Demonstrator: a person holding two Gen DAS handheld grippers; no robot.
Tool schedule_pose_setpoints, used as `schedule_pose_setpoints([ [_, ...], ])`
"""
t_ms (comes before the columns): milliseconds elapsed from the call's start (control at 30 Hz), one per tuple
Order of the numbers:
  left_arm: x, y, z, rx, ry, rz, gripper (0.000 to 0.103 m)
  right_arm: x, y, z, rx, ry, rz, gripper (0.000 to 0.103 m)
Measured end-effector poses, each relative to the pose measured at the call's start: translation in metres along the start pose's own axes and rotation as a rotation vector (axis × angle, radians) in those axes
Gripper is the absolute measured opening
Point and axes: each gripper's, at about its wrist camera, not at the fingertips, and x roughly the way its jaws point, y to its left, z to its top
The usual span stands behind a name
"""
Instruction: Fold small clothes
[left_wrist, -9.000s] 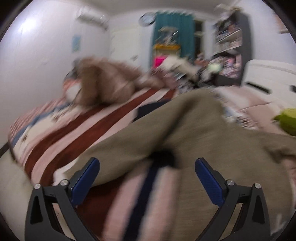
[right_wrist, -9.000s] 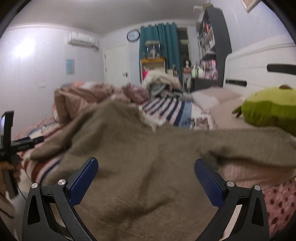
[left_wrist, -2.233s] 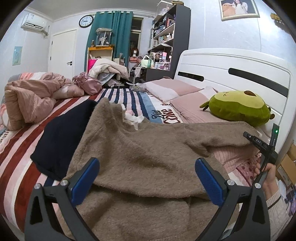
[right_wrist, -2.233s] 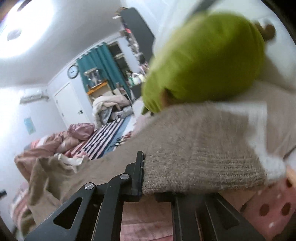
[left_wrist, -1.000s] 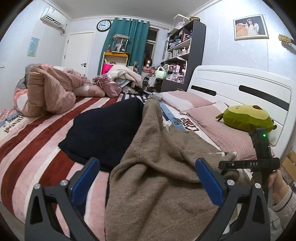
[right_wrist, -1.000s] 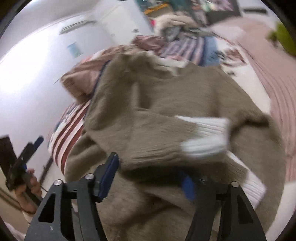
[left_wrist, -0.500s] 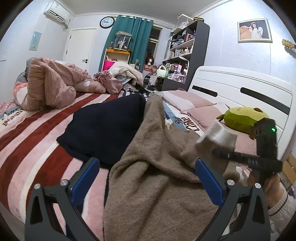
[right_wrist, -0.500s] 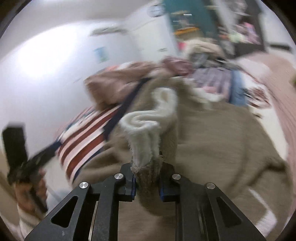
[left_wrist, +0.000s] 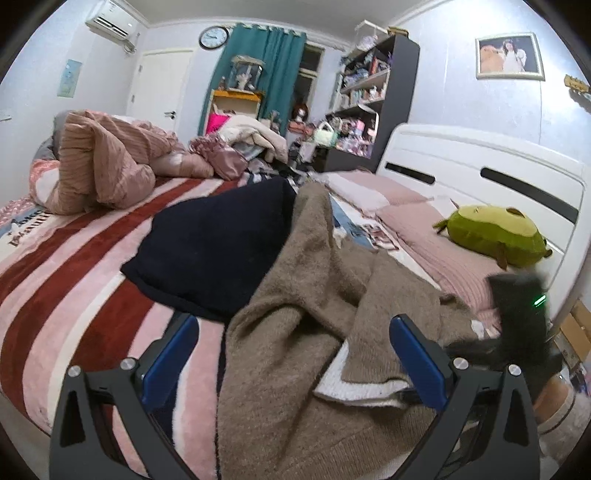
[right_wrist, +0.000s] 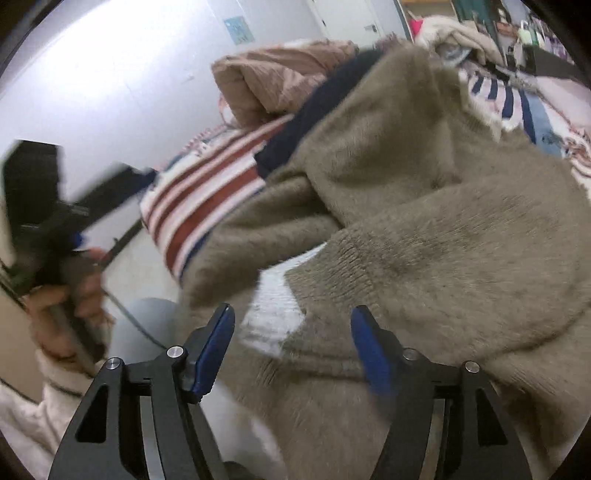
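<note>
A fuzzy brown sweater (left_wrist: 295, 332) with white cuffs lies bunched on the striped bed, one sleeve folded across its body. Its white cuff (left_wrist: 354, 384) rests near the front edge. My left gripper (left_wrist: 291, 354) is open and empty just above the sweater's near edge. My right gripper (right_wrist: 291, 343) is open, its blue pads on either side of the white cuff (right_wrist: 273, 314) without holding it. The right gripper's handle (left_wrist: 517, 325) shows in the left wrist view, and the left gripper's handle (right_wrist: 44, 221) in the right wrist view.
A dark navy garment (left_wrist: 214, 240) lies partly under the sweater. A pink crumpled quilt (left_wrist: 99, 166) lies at the far left of the bed. A green plush toy (left_wrist: 495, 236) sits on pink pillows by the white headboard (left_wrist: 480, 173).
My right gripper has opened and let go of the sleeve cuff it carried across. The sleeve now lies on the sweater's body. The left gripper has barely moved.
</note>
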Motion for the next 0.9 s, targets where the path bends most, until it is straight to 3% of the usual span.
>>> schedule_pose_setpoints([
  [100, 0.007, 0.003, -0.004, 0.018, 0.044, -0.016, 0.102, -0.04, -0.009, -0.008, 0.022, -0.048, -0.028, 0.066],
  [200, 0.016, 0.009, -0.012, 0.009, 0.099, -0.074, 0.102, -0.092, -0.034, -0.031, 0.098, -0.113, -0.109, 0.072],
  [400, 0.043, 0.027, -0.029, -0.024, 0.23, -0.078, 0.102, -0.164, -0.111, -0.093, 0.319, -0.154, -0.291, 0.072],
  [500, 0.058, 0.037, -0.041, -0.072, 0.293, -0.092, 0.102, -0.162, -0.139, -0.121, 0.389, -0.09, -0.302, 0.072],
  [567, 0.066, 0.04, -0.048, -0.087, 0.324, -0.083, 0.102, -0.148, -0.15, -0.131, 0.414, -0.044, -0.281, 0.064],
  [700, 0.08, 0.036, -0.06, -0.108, 0.366, -0.105, 0.097, -0.132, -0.147, -0.13, 0.357, -0.066, -0.235, 0.063],
  [800, 0.088, 0.028, -0.062, -0.083, 0.375, -0.082, 0.09, -0.115, -0.149, -0.121, 0.336, -0.059, -0.191, 0.049],
  [867, 0.094, 0.022, -0.062, -0.061, 0.386, -0.073, 0.076, -0.11, -0.153, -0.12, 0.324, -0.053, -0.181, 0.035],
  [900, 0.096, 0.019, -0.063, -0.051, 0.394, -0.069, 0.073, -0.106, -0.154, -0.117, 0.324, -0.052, -0.177, 0.031],
])
